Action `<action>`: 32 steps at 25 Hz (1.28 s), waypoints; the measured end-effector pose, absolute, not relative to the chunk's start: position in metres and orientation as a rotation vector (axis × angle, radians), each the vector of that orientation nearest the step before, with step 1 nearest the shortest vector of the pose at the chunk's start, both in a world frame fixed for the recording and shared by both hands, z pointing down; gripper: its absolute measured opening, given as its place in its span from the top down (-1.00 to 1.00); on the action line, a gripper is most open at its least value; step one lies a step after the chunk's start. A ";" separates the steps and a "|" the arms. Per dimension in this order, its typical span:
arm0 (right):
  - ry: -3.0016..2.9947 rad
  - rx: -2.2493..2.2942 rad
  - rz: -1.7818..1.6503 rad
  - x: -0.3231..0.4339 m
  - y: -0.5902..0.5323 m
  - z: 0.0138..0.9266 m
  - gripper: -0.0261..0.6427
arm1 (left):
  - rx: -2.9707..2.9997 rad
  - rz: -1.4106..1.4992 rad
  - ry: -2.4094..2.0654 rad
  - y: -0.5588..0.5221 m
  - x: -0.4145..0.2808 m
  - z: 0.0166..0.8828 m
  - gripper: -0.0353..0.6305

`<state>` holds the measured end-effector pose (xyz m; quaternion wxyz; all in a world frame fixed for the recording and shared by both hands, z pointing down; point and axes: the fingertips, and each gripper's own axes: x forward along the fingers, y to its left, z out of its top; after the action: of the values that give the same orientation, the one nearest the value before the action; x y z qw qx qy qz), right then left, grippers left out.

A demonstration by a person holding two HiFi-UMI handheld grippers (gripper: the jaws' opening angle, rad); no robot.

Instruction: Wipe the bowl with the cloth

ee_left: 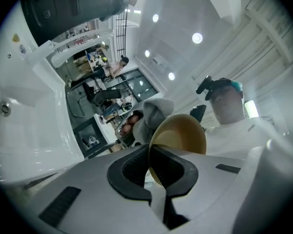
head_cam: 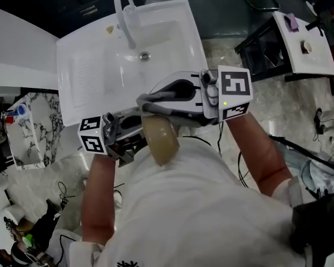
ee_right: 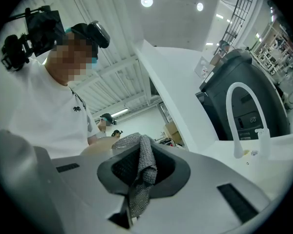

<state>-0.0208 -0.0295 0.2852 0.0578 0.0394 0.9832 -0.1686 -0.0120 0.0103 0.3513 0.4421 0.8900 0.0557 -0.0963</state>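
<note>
White and shallow, the sink (head_cam: 83, 71) lies below the person on a pale marbled floor, with its curved faucet (head_cam: 124, 13) at the far rim and the drain (head_cam: 145, 55) near the middle of the basin. On the near side of the sink, off its front edge and close to the person's white shirt, the tan bowl (head_cam: 161, 141) is held in the air, turned up on its edge. The left gripper (head_cam: 134, 142), on the sink's near left side, has its jaws pinched together on the bowl's thin rim; its own view shows the rim running down between the two dark pads. The right gripper (head_cam: 158, 102) reaches in from the sink's near right corner with its jaws clamped on the grey cloth (head_cam: 151, 100). In the right gripper view a fold of the knobbly fabric hangs down between the pads. The bunched end of the cloth lies against the upper edge of the bowl, between the bowl and the sink's front rim.
</note>
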 end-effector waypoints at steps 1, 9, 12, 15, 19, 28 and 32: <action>2.983 0.112 -0.529 -0.023 -0.031 0.289 0.83 | 2.212 -0.248 0.140 0.010 -0.014 0.349 0.84; 3.026 0.065 -0.638 -0.034 -0.036 0.320 0.83 | 2.236 -0.345 0.069 -0.010 -0.031 0.335 0.84; 3.041 0.046 -0.662 -0.042 -0.038 0.328 0.83 | 2.234 -0.368 0.029 -0.020 -0.048 0.336 0.84; 3.061 0.044 -0.683 -0.054 -0.039 0.335 0.83 | 2.229 -0.401 -0.009 -0.033 -0.069 0.336 0.84; 3.068 0.078 -0.727 -0.070 -0.036 0.341 0.83 | 2.226 -0.425 -0.072 -0.051 -0.095 0.337 0.84; 3.085 0.247 -0.750 -0.103 -0.014 0.335 0.83 | 2.192 -0.421 -0.229 -0.089 -0.139 0.355 0.84; 3.076 0.292 -0.719 -0.118 -0.014 0.323 0.83 | 2.166 -0.376 -0.275 -0.099 -0.158 0.370 0.84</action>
<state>-0.1182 -0.0141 0.3228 -0.0155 0.0922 0.9695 -0.2267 -0.1580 -0.0993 0.3701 0.4465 0.8748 -0.1109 -0.1520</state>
